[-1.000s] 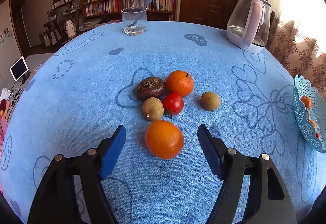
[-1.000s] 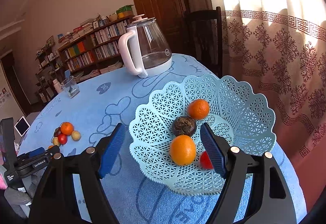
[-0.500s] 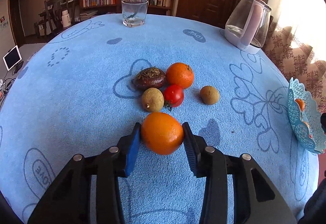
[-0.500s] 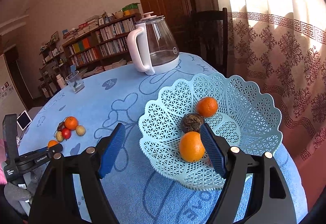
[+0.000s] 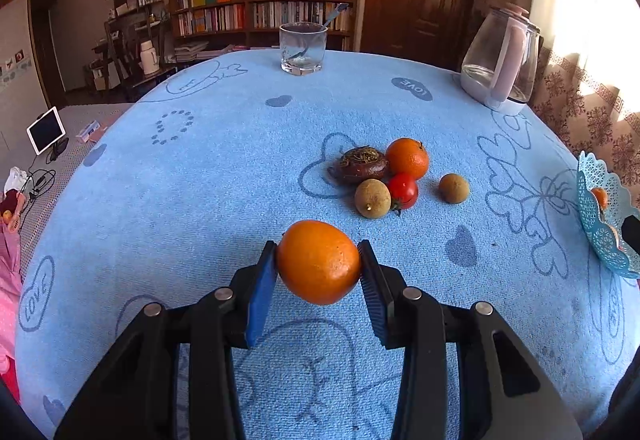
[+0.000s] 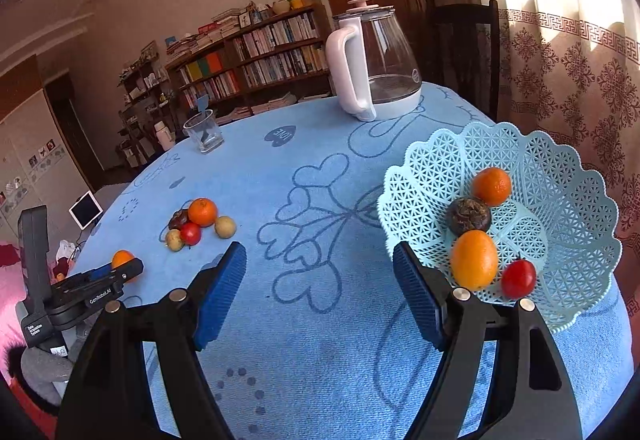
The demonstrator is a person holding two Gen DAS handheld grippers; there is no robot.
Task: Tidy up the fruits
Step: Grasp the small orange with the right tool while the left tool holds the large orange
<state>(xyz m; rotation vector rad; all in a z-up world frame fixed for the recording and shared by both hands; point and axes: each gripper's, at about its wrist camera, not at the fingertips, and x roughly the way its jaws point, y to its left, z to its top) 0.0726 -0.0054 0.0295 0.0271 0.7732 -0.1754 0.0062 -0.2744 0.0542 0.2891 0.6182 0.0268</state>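
My left claw (image 5: 319,267) grips an orange (image 5: 319,262); right claw (image 6: 320,294) gapes empty. Next, I carry it rightward to the basket (image 5: 600,216).

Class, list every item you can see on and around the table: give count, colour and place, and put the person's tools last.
Orange: one, orange, between the left gripper's fingers.
Loose fruit: five on the tablecloth; one orange, one red, one dark brown, two tan.
Basket: one, pale blue lattice, near the curtain.
Basket fruit: four; two orange, one dark, one red.
Kettle: one, glass with white handle, far edge.
Glass: one, clear, far edge.
Tablecloth: one, blue.
Left gripper: shut on the orange.
Right gripper: open, empty.
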